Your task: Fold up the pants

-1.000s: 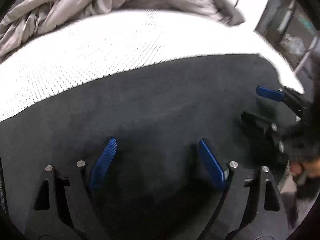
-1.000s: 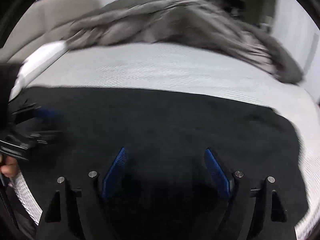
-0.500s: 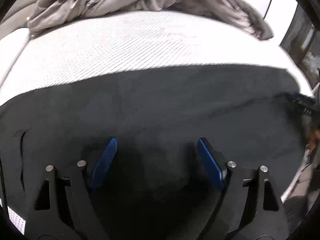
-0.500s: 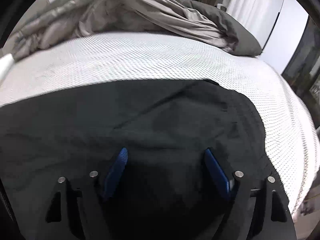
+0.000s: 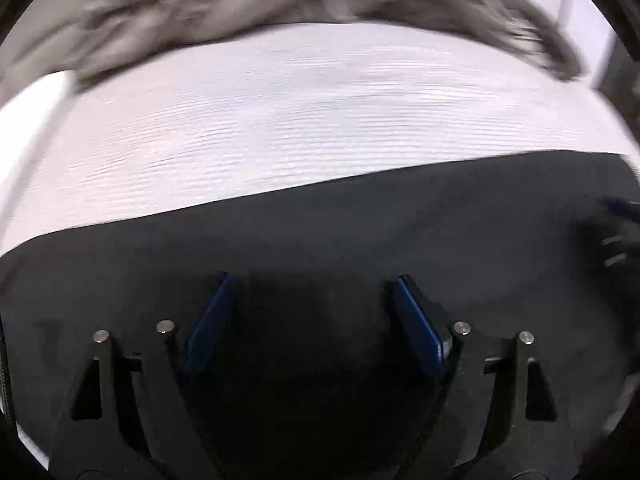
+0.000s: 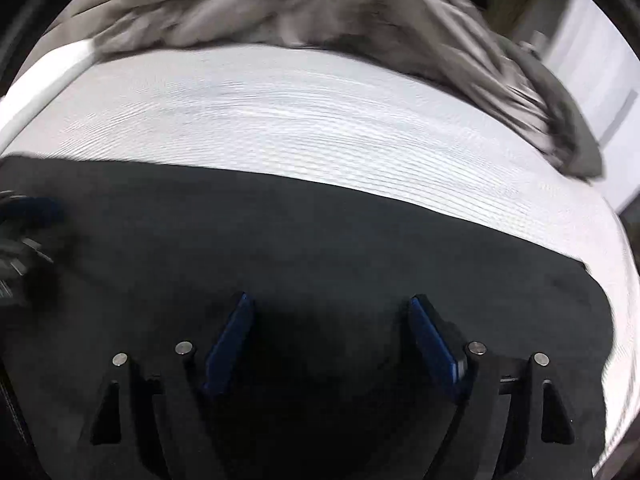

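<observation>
I have both grippers over the bed, tilted down toward the pants (image 5: 320, 232), which lie spread flat along the bed's near edge as a wide sheet of dark, matte, slightly napped cloth. Its far edge runs as one long, nearly straight line across the mattress (image 5: 304, 120); in the right wrist view the cloth ends in a rounded corner toward the bed's right edge (image 6: 576, 292).

My left gripper (image 5: 312, 320) has its fingers released: the two blue ribbed pads (image 5: 418, 328) stand wide apart, with only flat dark cloth showing between them and nothing pinched. I cannot tell whether the tips touch the fabric. My right gripper (image 6: 332, 340) is the same, blue pads splayed and empty above the pants, black angular links with silver pins behind them.

Each gripper shows in the other's camera as a blurred dark shape with a blue tip, at the right edge of the left view (image 5: 620, 216) and the left edge of the right view (image 6: 28, 216), both over the pants.

The mattress cover is white with a fine ribbed or knitted weave, smeared by blur. Along the bed's far edge lies a rumpled grey-brown duvet (image 6: 320, 8), soft and deeply creased, trailing down toward the far right corner.
</observation>
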Action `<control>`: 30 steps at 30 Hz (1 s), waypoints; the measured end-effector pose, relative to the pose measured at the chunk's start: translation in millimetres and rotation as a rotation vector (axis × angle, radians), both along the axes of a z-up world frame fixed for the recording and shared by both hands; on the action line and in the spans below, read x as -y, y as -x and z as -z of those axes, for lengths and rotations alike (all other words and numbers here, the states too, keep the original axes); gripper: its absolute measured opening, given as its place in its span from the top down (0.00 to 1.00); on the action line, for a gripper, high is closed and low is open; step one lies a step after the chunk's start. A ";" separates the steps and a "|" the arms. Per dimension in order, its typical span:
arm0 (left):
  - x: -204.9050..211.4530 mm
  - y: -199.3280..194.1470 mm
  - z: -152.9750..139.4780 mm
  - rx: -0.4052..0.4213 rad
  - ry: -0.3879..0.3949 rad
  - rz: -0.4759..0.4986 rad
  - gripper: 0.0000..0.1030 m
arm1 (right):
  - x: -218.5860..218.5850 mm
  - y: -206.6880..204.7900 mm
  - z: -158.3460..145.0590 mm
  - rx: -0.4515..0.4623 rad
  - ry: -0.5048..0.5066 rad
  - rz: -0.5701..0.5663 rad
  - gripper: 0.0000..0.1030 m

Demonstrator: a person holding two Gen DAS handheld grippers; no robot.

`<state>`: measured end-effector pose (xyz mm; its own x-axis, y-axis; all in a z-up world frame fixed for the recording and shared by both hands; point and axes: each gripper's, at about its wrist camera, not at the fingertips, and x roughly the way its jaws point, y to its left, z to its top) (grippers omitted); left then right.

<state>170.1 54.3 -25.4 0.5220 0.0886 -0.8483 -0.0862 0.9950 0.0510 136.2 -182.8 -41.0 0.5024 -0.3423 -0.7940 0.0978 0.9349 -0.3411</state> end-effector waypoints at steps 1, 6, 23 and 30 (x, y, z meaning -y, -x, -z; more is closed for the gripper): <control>-14.4 1.3 2.3 0.006 0.012 -0.031 0.22 | 20.4 -0.6 -1.6 0.006 0.003 0.055 0.20; -36.3 8.1 -4.4 0.053 0.148 -0.033 0.25 | 64.6 16.8 -18.5 0.063 -0.086 0.152 0.21; -94.2 3.8 -5.0 0.076 0.049 -0.178 0.53 | -17.2 15.7 3.7 -0.010 0.008 -0.073 0.21; -138.4 28.1 -29.0 0.158 0.088 -0.202 0.55 | -21.7 31.8 -1.6 0.000 0.023 -0.069 0.21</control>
<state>142.0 192.7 3.6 0.6281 0.1342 -0.7665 -0.2831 0.9569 -0.0645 104.4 -161.2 -39.4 0.5257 -0.3250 -0.7862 0.0332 0.9313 -0.3627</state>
